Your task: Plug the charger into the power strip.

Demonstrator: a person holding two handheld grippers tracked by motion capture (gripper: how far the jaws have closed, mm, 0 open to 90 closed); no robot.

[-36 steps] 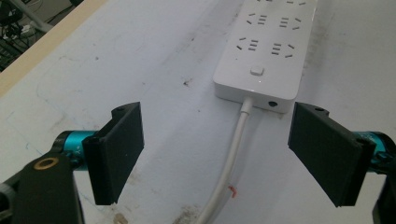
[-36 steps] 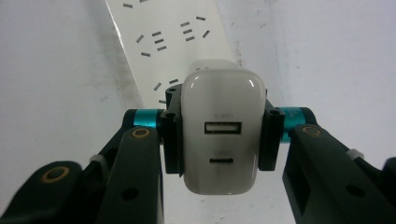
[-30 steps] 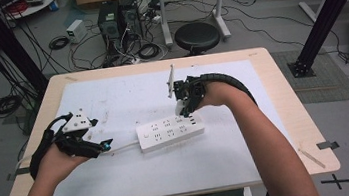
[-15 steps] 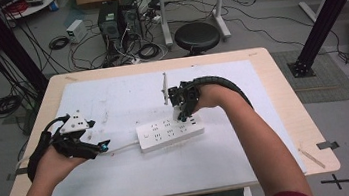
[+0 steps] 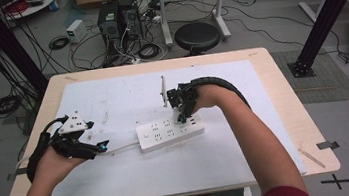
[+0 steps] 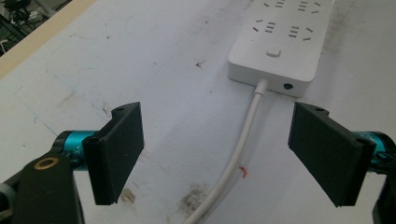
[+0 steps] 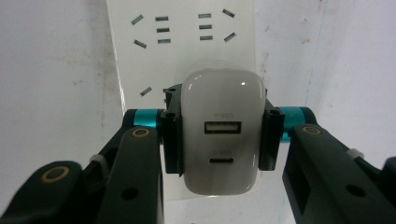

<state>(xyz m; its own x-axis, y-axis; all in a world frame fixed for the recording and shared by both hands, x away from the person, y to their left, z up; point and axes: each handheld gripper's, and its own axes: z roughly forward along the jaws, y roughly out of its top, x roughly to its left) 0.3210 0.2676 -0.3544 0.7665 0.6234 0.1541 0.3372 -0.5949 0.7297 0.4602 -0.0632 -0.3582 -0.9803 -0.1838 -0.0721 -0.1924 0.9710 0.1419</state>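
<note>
My right hand-held gripper [image 7: 215,142] pinches the white charger [image 7: 220,135] over the power strip [image 5: 169,132], frame centre. My left hand-held gripper [image 6: 224,154], lower left, stands spread astride the strip's cable [image 6: 238,156].

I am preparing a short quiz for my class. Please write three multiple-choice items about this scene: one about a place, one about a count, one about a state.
1. Where does the thin white cable lie in the left gripper view?
A. Between the jaws of the left gripper
B. On top of the white plastic power strip
C. Off the table

2. How many ports show on the face of the white rounded charger block?
A. One
B. Two
C. Four

3. In what state is the right gripper?
A. Wide open
B. Shut on nothing
C. Shut on the charger

Key: 1 A, the cable runs on the table between the open jaws, apart from both. 2 B, one port sits above the other. 3 C, both pads press the charger's sides.
</note>
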